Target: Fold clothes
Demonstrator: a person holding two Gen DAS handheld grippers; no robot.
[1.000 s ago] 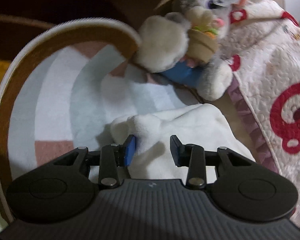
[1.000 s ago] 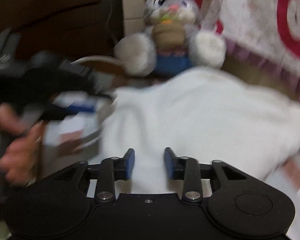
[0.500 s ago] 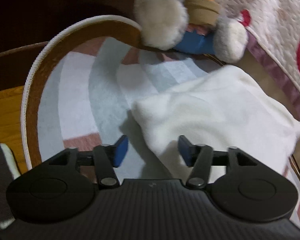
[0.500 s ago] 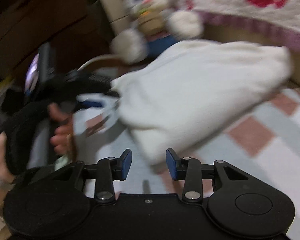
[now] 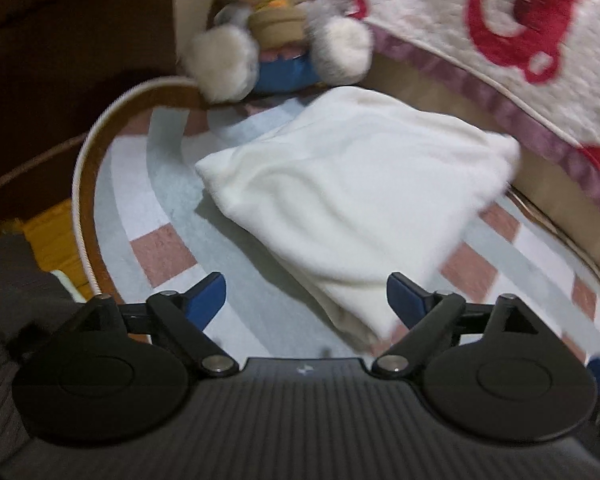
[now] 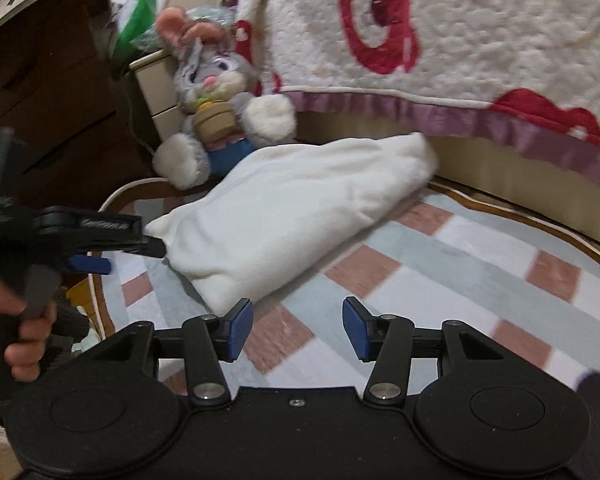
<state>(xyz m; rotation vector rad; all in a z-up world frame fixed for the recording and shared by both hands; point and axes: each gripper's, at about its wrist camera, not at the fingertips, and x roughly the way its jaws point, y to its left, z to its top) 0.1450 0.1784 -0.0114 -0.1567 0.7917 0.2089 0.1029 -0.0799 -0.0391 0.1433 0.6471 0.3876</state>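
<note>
Writing on my left gripper [image 6: 132,248] was too blurred to read. Both its jaws and my right gripper's [image 6: 298,330] were opening, empty, near the folded white cloth [image 6: 296,216].

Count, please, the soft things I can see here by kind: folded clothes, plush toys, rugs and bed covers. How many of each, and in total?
Folded white garment: 1
Plush rabbit: 1
Striped rug: 1
Quilted bed cover with red prints: 1
Total: 4
</note>
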